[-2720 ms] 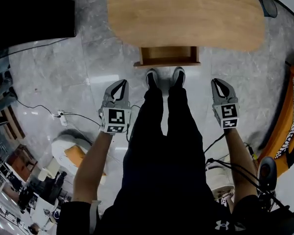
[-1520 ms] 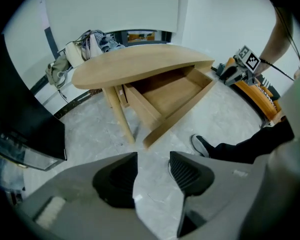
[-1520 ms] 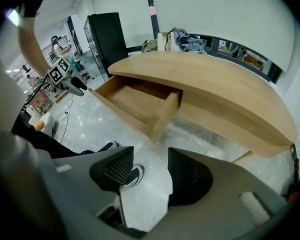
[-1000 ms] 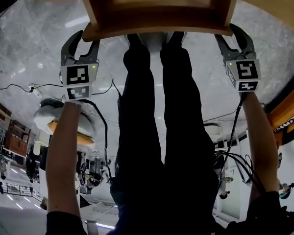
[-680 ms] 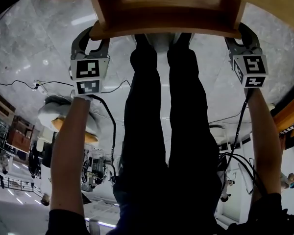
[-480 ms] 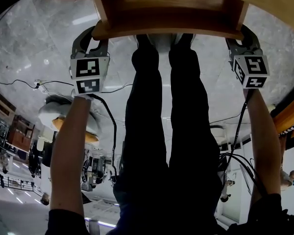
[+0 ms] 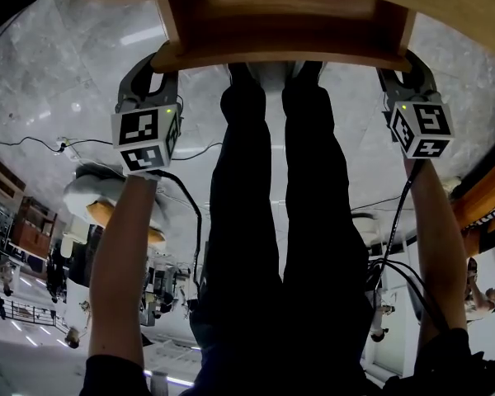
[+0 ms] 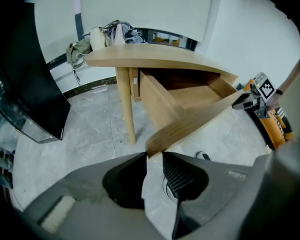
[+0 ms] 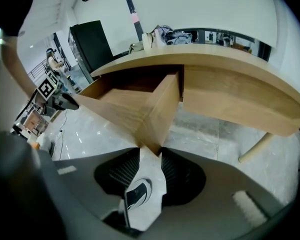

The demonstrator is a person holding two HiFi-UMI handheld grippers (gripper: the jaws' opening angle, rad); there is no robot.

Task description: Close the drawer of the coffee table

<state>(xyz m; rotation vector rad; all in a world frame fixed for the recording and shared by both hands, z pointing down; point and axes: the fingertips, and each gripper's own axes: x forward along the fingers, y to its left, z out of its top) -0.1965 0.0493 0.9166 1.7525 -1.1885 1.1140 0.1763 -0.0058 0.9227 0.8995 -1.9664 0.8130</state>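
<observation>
The wooden drawer (image 7: 280,19) stands pulled out from under the coffee table top (image 8: 155,61), its front panel (image 7: 280,56) nearest me. My left gripper (image 7: 153,63) sits at the panel's left end. In the left gripper view the panel's corner (image 8: 152,146) lies between the jaw tips of that gripper (image 8: 152,156), which have just been closing and touch it. My right gripper (image 7: 400,63) holds the panel's right end. In the right gripper view the drawer's corner (image 9: 150,139) is pinched between the tips of that gripper (image 9: 150,154), which have also just been closing.
A person's dark-trousered legs (image 7: 272,221) and shoes stand between the grippers, just under the drawer front. Cables (image 7: 58,145) trail over the marble floor. Round table legs (image 8: 127,109) (image 9: 257,146) stand either side. A black cabinet (image 8: 35,84) is at the left.
Both grippers came up to the drawer front's two ends with jaws wide, then narrowed onto its corners and rolled slightly. The drawer has not visibly moved.
</observation>
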